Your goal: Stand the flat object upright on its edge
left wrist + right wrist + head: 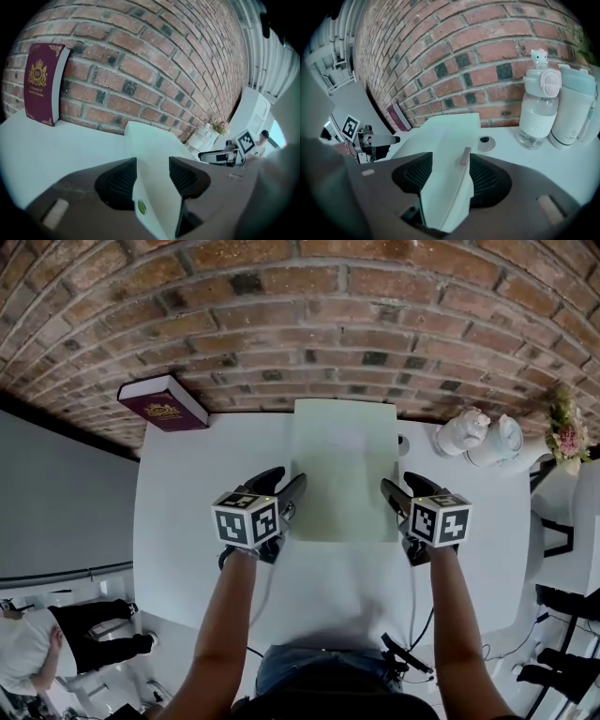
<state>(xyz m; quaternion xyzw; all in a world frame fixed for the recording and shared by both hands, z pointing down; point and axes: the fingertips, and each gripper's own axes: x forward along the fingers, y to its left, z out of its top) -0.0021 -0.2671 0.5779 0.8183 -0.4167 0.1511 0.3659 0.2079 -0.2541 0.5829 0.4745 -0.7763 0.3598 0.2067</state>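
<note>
Jaws of left gripper [286, 482], right gripper [398, 488] grip board [345, 465] side edges

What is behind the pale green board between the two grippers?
Brick wall, just behind its far edge. The board covers the wall's foot there, so anything lying behind it is hidden.

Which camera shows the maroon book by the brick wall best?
The left gripper view: the maroon book appears large, its crested cover facing the camera. Head view shows it small; right gripper view, only a sliver.
</note>
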